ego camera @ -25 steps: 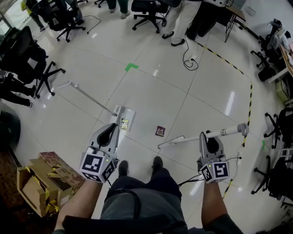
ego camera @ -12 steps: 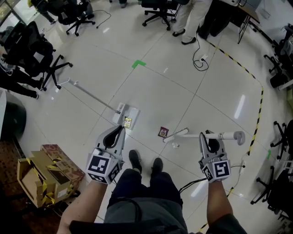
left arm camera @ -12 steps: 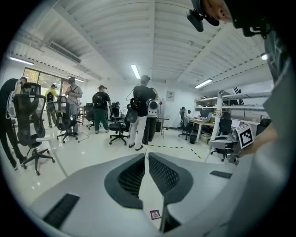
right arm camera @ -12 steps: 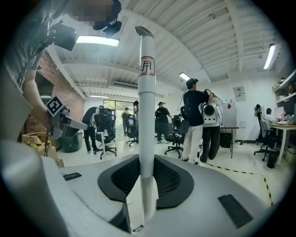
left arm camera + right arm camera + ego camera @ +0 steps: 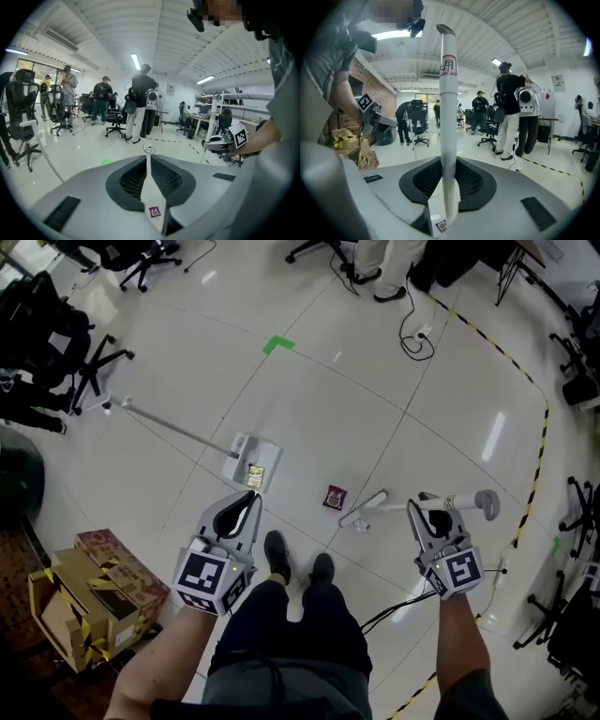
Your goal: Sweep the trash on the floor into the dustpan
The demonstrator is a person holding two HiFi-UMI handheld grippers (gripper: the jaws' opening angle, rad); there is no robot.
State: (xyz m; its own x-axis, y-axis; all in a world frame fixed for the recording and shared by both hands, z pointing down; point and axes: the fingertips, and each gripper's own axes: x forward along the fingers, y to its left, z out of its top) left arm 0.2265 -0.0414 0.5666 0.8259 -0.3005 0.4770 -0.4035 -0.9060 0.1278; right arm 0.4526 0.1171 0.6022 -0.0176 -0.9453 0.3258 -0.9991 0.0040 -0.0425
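Observation:
A white dustpan [image 5: 246,461] lies on the tiled floor, its long handle [image 5: 159,425] running up-left, with a yellow wrapper [image 5: 254,474] in it. A dark red wrapper [image 5: 335,496] lies on the floor to its right and shows between the jaws in the left gripper view [image 5: 154,211]. The broom head [image 5: 364,509] rests just right of that wrapper. My right gripper [image 5: 429,509] is shut on the white broom handle [image 5: 448,93], which stands up between its jaws [image 5: 449,160]. My left gripper [image 5: 246,503] hangs just below the dustpan, jaws shut [image 5: 148,157] with nothing in them.
Cardboard boxes [image 5: 75,592] sit at the lower left. Office chairs [image 5: 56,343] stand at the upper left. A yellow-black tape line [image 5: 539,446] runs down the right side, and a cable [image 5: 412,343] and people's feet are at the top. My own shoes [image 5: 298,563] are below the wrapper.
The person has stepped forward, so dustpan and wrapper lie closer. The broom head has swung up to just right of the dark red wrapper. The left gripper stays shut and empty.

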